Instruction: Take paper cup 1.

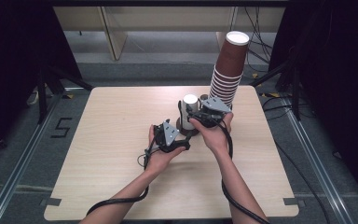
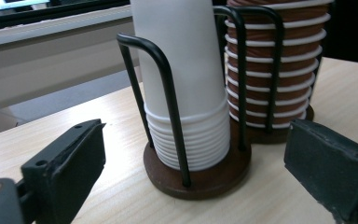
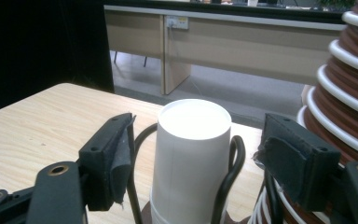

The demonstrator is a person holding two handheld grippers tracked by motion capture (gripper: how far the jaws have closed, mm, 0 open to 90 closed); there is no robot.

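Observation:
A stack of white paper cups (image 1: 190, 105) stands upside down in a black wire holder (image 2: 168, 93) on a round brown base (image 2: 200, 179) near the table's back right. Right behind it rises a taller stack of brown cups (image 1: 228, 65) in a similar holder. My right gripper (image 1: 193, 112) reaches in from the right, and its jaws stand on either side of the top white cup (image 3: 193, 154) with a gap on each side. My left gripper (image 1: 184, 140) lies low on the table just in front of the holder, open, with its jaws level with the base (image 2: 196, 154).
The wooden table (image 1: 121, 121) has bare room to the left and front of the holders. Cables trail from both grippers over its front edge. Dark curtains and stands flank the table, and a light wooden bench stands beyond its far edge.

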